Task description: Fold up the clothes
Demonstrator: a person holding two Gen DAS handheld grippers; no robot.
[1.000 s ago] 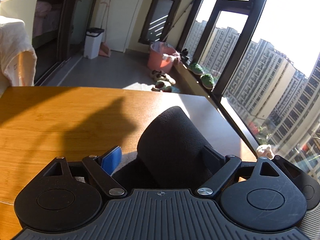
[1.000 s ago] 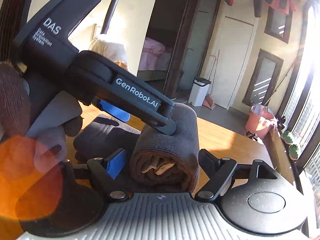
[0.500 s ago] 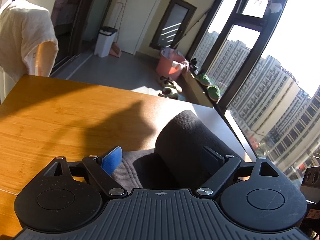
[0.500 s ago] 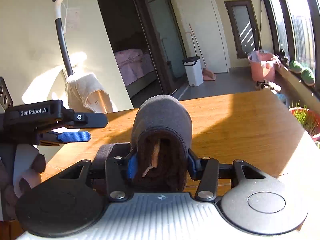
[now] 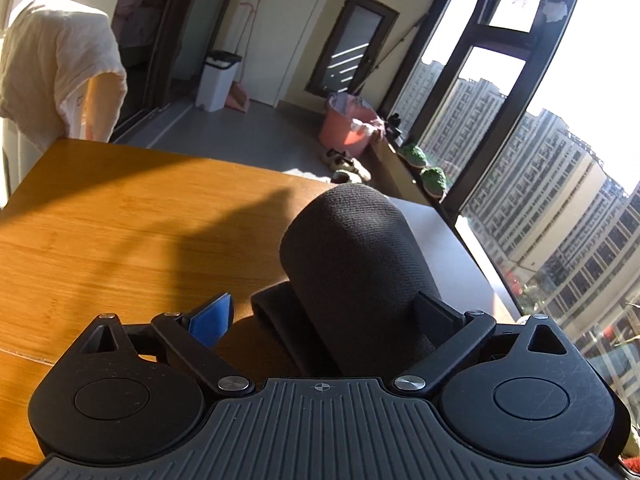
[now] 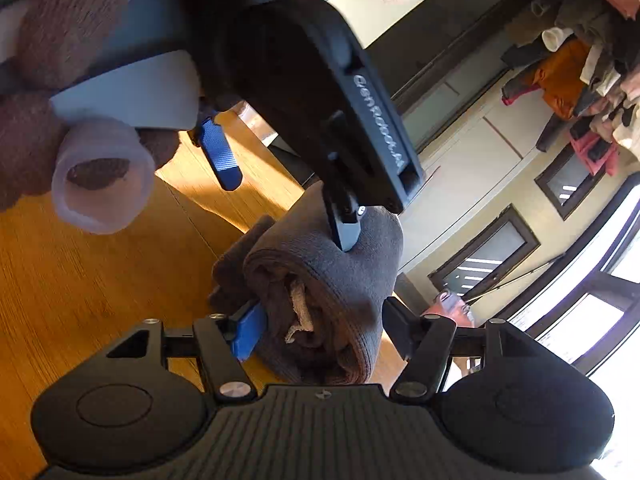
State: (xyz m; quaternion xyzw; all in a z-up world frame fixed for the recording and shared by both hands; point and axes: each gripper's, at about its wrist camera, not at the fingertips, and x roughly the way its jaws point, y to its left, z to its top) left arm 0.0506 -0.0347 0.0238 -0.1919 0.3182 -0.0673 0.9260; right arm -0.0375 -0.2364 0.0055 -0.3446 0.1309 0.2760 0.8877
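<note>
A dark grey rolled garment (image 5: 352,256) lies on the wooden table (image 5: 120,220), with a flatter folded part under it. My left gripper (image 5: 324,316) straddles the roll and its jaws are opening; the blue pad stands clear on the left and the right finger rests against the cloth. The right wrist view looks into the roll's end (image 6: 320,300), where a pale lining shows. My right gripper (image 6: 324,330) is around that end with its jaws opening; its blue pad sits beside the cloth and the right finger stands a little off it. The left gripper (image 6: 280,192) reaches over the roll from above.
A person's hand (image 6: 100,184) in a fuzzy brown sleeve holds the left gripper. A cream garment (image 5: 60,68) hangs beyond the table's far left corner. On the floor behind stand a white bin (image 5: 218,80) and a pink bucket (image 5: 348,128). Tall windows run along the right. Clothes (image 6: 580,60) hang overhead.
The right gripper was clamped on the roll's end half a second ago; now its jaws stand wider and its view has rolled sideways. The left gripper's jaws have widened too.
</note>
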